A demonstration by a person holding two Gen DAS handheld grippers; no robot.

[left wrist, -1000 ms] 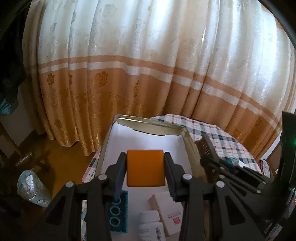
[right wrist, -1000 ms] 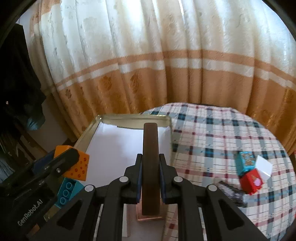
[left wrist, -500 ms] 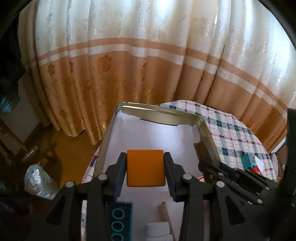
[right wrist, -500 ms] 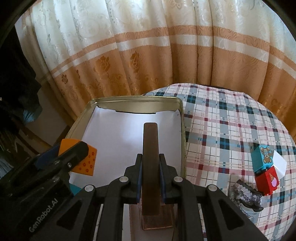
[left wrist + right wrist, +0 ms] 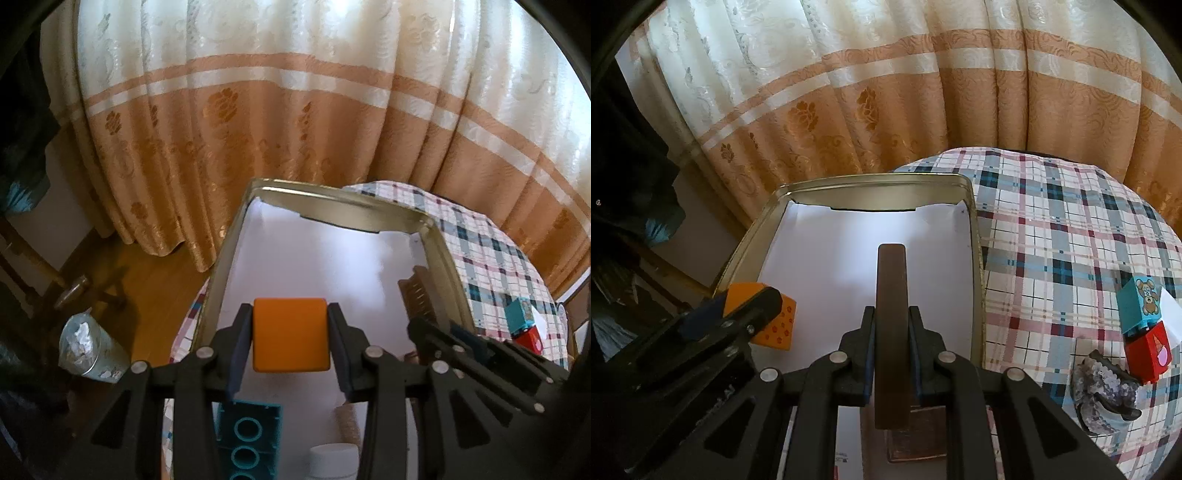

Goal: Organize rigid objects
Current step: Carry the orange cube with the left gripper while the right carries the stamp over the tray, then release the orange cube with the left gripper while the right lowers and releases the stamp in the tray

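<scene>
My left gripper [image 5: 291,334] is shut on an orange block [image 5: 290,334] and holds it above the near left part of a paper-lined metal tin [image 5: 332,201]. The block with red dots also shows in the right wrist view [image 5: 775,326]. My right gripper [image 5: 891,339] is shut on a dark brown wooden comb [image 5: 891,314], held on edge over the tin's [image 5: 871,182] right side; its teeth show in the left wrist view [image 5: 419,291].
In the tin lie a teal brick [image 5: 247,439], a white bottle [image 5: 334,459] and a brown box [image 5: 916,432]. On the plaid cloth [image 5: 1071,229] right of the tin are a teal block [image 5: 1141,302], a red block [image 5: 1148,350] and a hair clip [image 5: 1104,391]. A curtain hangs behind.
Both grippers have moved forward and lower over the tin with their objects held. The tin and table look nearer; the boxes and bottle have slid towards the bottom of view.
</scene>
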